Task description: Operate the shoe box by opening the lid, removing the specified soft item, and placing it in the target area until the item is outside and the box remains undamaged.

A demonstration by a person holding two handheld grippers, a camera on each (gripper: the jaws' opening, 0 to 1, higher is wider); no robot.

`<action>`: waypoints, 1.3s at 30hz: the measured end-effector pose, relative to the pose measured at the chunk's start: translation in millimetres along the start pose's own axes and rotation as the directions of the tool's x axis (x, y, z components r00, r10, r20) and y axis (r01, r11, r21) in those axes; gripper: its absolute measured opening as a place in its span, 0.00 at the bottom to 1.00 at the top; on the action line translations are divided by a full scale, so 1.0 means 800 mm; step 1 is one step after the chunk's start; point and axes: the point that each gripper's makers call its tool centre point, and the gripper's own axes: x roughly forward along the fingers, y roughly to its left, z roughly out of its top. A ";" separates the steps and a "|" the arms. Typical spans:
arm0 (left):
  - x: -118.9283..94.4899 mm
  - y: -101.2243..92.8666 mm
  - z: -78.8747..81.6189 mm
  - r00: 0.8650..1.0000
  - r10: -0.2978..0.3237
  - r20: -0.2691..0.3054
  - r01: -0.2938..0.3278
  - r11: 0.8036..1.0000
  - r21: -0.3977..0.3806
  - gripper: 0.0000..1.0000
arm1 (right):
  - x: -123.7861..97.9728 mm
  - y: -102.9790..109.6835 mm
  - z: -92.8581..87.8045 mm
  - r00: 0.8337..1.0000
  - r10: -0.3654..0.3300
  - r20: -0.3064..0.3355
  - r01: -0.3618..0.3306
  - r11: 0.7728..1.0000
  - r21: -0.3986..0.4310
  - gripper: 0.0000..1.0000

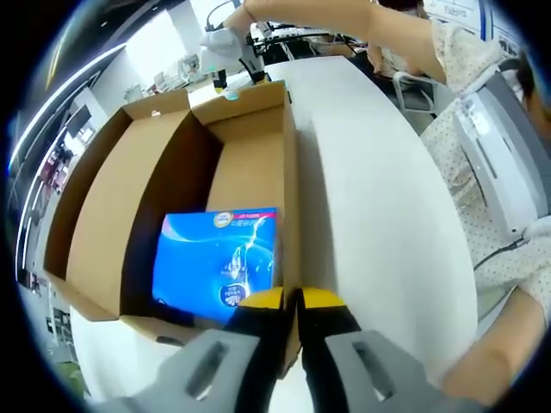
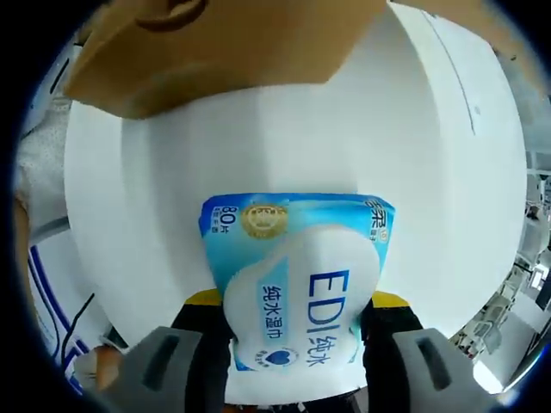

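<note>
A brown cardboard shoe box (image 1: 103, 215) lies open on the white table, flaps spread. A dark blue packet (image 1: 219, 262) lies flat inside at the near end. My left gripper (image 1: 294, 301) is shut on the box's right side wall, whose edge runs between the yellow pads. A hand holds my right gripper (image 1: 225, 45) beyond the box's far end. In the right gripper view, my right gripper (image 2: 297, 344) is shut on a light blue and white wet-wipe pack (image 2: 301, 284), held outside the box over the table. The box (image 2: 224, 43) is above it.
The white table (image 1: 370, 198) stretches to the right of the box, and its bare surface (image 2: 155, 198) lies under the held pack. A person's arm and patterned sleeve (image 1: 456, 52) cross the top right. Cluttered benches stand at the far end.
</note>
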 end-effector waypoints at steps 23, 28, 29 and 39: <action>0.001 0.000 0.000 1.000 0.003 -0.002 -0.003 1.000 0.008 0.05 | 0.003 -0.005 -0.001 0.998 -0.053 -0.016 0.053 0.999 0.008 0.65; 0.001 0.000 0.000 1.000 0.005 -0.003 -0.005 1.000 0.011 0.05 | 0.004 -0.006 -0.002 0.997 -0.083 -0.008 0.083 0.996 0.024 0.67; 0.001 0.000 0.000 1.000 0.005 -0.004 -0.005 1.000 0.011 0.05 | 0.004 -0.006 -0.002 0.996 -0.090 -0.005 0.090 0.996 0.021 0.67; 0.002 0.001 -0.001 1.000 0.009 -0.011 -0.009 1.000 0.016 0.05 | -0.013 -0.007 -0.014 0.987 -0.163 0.016 0.162 0.986 0.030 0.64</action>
